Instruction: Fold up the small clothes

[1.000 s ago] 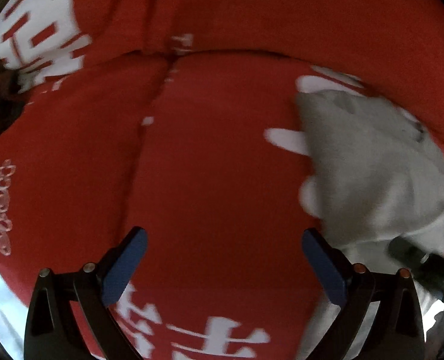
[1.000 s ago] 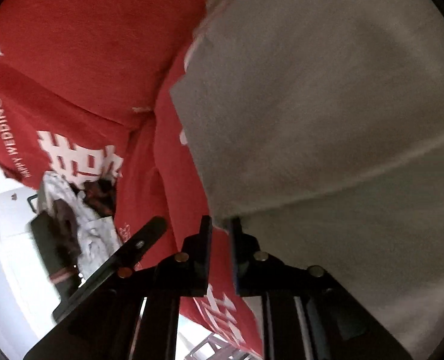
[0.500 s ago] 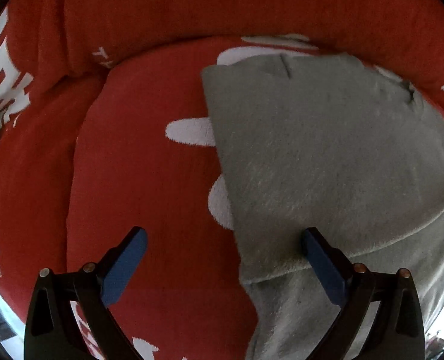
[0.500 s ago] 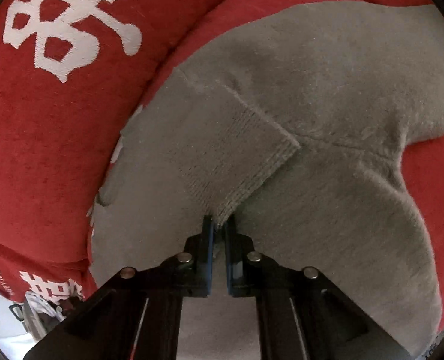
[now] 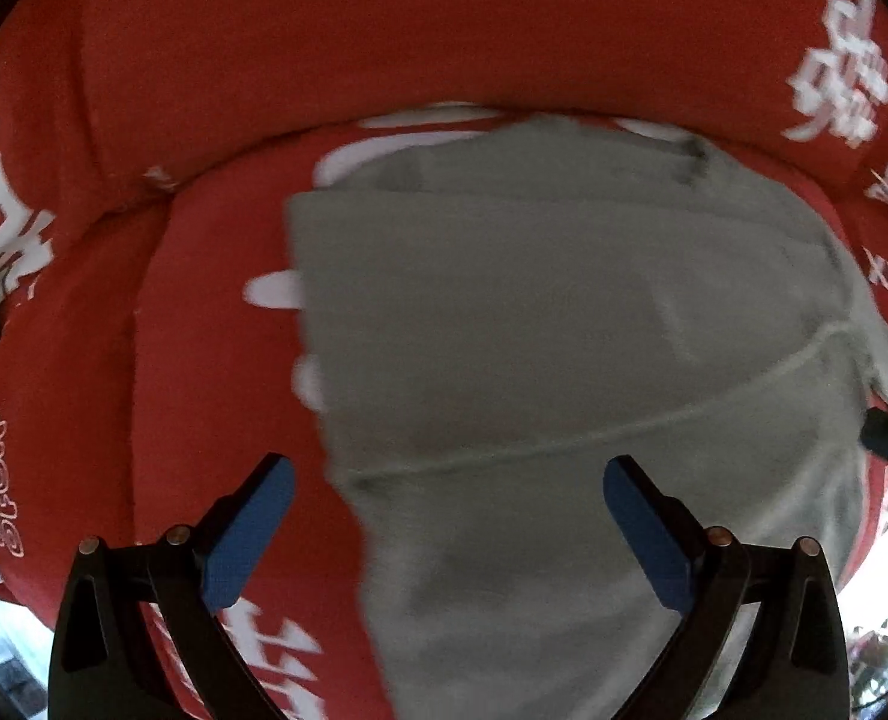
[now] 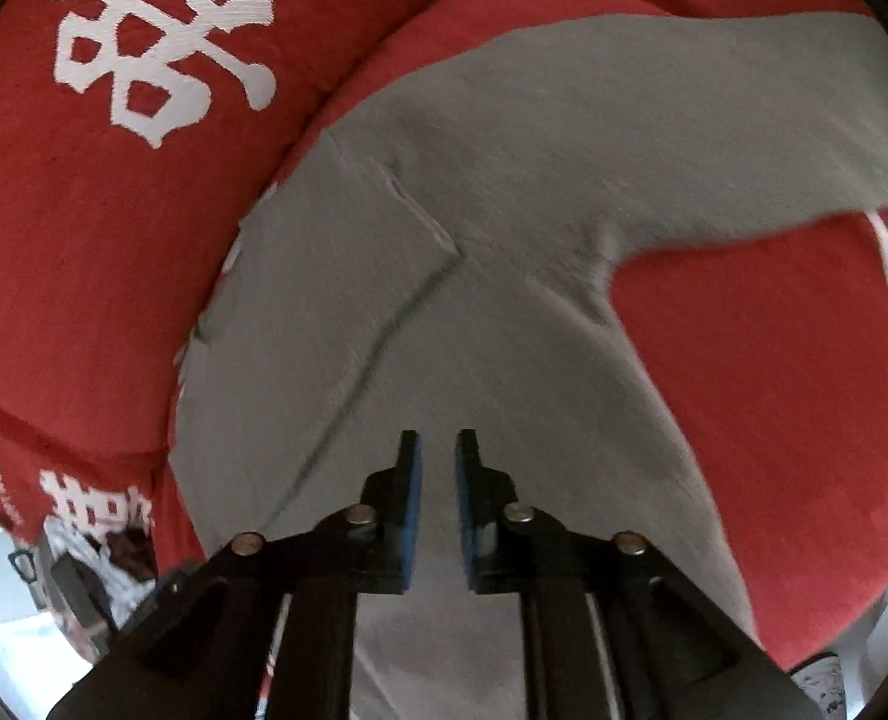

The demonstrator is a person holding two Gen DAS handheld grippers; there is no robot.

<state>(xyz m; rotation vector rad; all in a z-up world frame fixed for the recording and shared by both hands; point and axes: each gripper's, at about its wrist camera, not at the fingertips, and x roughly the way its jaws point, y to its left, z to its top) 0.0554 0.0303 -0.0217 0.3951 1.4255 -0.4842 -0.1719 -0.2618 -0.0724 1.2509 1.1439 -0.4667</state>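
A grey garment [image 6: 504,192] is lying on a red cushion [image 6: 114,240] that carries white printed characters. One flap is folded over the body of the garment, and a sleeve-like part is stretching toward the cushion's far right edge.

The right gripper [image 6: 438,468] is hovering over the garment near the cushion's near edge. Its jaws have just been opening and are standing slightly apart, with nothing between them.

The left gripper [image 5: 444,516] is pointing down over the garment's left edge, its blue pads [image 5: 252,534] spread wide and gripping nothing. One pad is hanging over red cushion, the other over grey cloth.
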